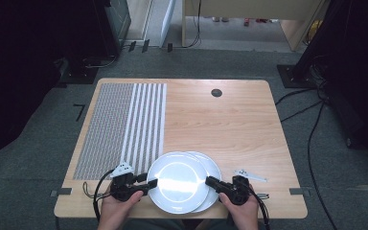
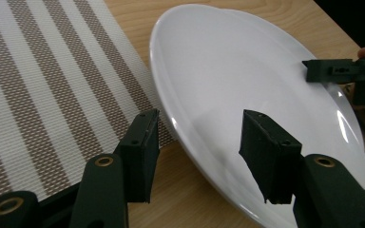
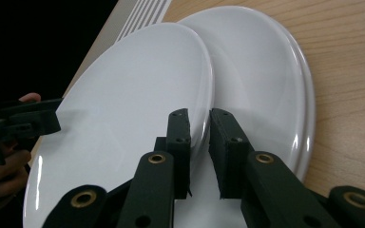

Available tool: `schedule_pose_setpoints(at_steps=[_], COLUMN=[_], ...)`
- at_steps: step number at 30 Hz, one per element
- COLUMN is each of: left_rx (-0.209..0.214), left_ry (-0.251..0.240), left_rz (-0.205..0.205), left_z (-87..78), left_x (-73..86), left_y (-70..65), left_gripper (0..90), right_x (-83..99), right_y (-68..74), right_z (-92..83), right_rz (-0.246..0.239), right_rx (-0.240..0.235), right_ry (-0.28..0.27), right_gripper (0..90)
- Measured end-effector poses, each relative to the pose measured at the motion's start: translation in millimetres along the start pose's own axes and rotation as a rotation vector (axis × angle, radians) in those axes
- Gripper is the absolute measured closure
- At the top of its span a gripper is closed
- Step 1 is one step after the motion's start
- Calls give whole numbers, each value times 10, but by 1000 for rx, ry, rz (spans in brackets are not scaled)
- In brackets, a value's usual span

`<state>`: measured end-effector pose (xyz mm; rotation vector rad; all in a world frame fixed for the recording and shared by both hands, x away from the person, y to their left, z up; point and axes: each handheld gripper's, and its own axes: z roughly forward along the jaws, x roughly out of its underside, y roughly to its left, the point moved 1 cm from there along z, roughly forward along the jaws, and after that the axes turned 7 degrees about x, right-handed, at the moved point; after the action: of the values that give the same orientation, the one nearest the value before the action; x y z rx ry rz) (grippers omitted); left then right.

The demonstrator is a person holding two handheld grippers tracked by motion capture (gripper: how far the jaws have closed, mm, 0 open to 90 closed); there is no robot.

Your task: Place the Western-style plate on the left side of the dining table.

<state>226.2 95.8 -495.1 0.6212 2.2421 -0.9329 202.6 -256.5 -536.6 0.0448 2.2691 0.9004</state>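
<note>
- Nearest us, two hands come in at the bench's [image 1: 230, 120] front edge, each holding a claw.
- Left claw [image 2: 197, 142]: jaws spread wide, released, straddling the rim of the top plate [image 2: 247, 90] with nothing pinched. One jaw hangs over the striped mat [image 2: 43, 85], the other over the plate's face.
- Right claw [image 3: 199, 142]: jaws clenched close on the opposite rim of the top plate, gripping it.
- Top plate sits tilted, overlapping a second plate [image 3: 271, 80] that lies flat on the bench beneath and to its right.
- Both plates are white, near the front middle of the bench, just beside the mat.
</note>
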Motion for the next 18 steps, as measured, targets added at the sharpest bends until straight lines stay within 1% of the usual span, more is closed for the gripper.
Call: schedule_pose_setpoints(at_steps=[2,4,5,9,10,17,18], left_rx=[-19,-36,-29,-16,-6,47,57], left_ry=[8,19,19,3,3,32,32], left_rz=[5,12,8,1,-1,5,3], left_z=[-20,-43,-62,-147,-158,-151,-152], left_x=[7,18,19,12,14,45,48], left_y=[21,42,55,88,94,83,81], left_gripper=[479,482,478,516,526,544,557], right_x=[-2,-3,-4,-9,-10,-24,-26], right_y=[-7,-11,-11,-12,-15,-28,-31], right_z=[6,13,15,25,29,54,60], right_rz=[18,22,25,33,35,82,87], right_rx=[-7,-8,-9,-14,-17,-27,-28], right_ry=[2,-1,-2,-4,-5,-1,-2], right_gripper=[799,800,799,789,789,799,798])
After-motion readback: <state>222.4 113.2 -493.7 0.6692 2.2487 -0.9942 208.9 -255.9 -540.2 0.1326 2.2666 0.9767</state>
